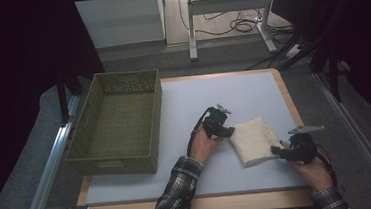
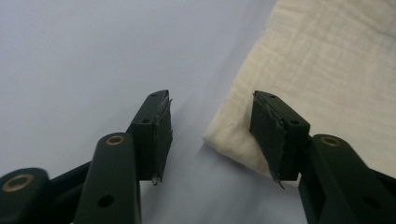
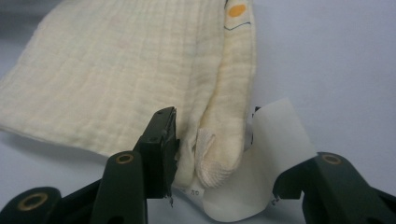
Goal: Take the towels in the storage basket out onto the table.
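Fingers (image 2: 154,135) of the left gripper (image 1: 224,130) stand wide around a corner of the folded cream cloth (image 1: 254,140), a crinkled gauze weave lying flat on the pale smooth bench (image 1: 188,104). Right gripper (image 1: 283,150) spread wide around the cloth's thick folded edge and white label (image 3: 275,135). Woven green rectangular basket (image 1: 119,122) sits well apart.

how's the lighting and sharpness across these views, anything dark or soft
High view: dim, black at both sides, the cloth small and soft. Left gripper view: evenly lit, jaws crisp, a faint shadow under the cloth's corner. Right gripper view: the fold near the right gripper is sharp, the far end slightly blurred.
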A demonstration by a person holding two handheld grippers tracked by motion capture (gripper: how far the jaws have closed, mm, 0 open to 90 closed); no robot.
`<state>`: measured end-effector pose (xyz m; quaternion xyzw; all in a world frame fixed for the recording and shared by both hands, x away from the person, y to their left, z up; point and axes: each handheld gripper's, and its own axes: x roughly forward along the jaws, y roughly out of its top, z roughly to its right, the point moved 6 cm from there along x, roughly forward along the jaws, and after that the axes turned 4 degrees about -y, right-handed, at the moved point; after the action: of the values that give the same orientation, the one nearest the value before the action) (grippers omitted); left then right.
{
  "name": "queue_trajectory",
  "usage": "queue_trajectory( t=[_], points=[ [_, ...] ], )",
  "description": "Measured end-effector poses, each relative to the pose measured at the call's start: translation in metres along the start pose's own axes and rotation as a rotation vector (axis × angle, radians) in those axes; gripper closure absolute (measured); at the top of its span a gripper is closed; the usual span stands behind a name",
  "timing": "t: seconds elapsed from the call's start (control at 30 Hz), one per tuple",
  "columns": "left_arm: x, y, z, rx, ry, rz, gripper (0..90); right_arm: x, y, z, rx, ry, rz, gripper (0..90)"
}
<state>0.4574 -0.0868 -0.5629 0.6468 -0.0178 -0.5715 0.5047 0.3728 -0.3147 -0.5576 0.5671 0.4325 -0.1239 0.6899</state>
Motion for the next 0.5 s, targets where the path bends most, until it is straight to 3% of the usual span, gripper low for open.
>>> queue_trajectory(
  t=[0.07,0.2,0.23,0.3,0.4,0.43,0.5],
  points=[
    [0.003,-0.004,0.000,-0.008,-0.010,-0.009,45.3,0.000,0.000,-0.002,0.000,0.005,-0.002,51.9],
    [0.004,-0.006,0.002,-0.010,0.004,0.018,45.5,0.000,-0.001,-0.006,0.015,0.022,-0.008,66.3],
    [0.004,-0.006,0.003,-0.014,-0.001,0.021,48.2,-0.001,-0.001,-0.008,0.025,0.046,-0.017,74.0],
    [0.004,-0.006,0.008,-0.011,-0.010,0.021,56.2,0.000,-0.001,-0.009,0.038,0.081,-0.020,79.2],
    [0.005,-0.006,0.012,-0.024,-0.064,0.016,73.2,0.000,-0.001,-0.010,0.050,0.082,-0.029,81.4],
    [0.005,-0.006,0.013,-0.026,-0.070,0.018,80.8,0.000,-0.001,-0.010,0.057,0.092,-0.027,81.8],
    [0.004,-0.006,0.013,-0.008,-0.059,0.024,84.3,-0.001,0.000,-0.009,0.067,0.093,-0.028,82.1]
  ],
)
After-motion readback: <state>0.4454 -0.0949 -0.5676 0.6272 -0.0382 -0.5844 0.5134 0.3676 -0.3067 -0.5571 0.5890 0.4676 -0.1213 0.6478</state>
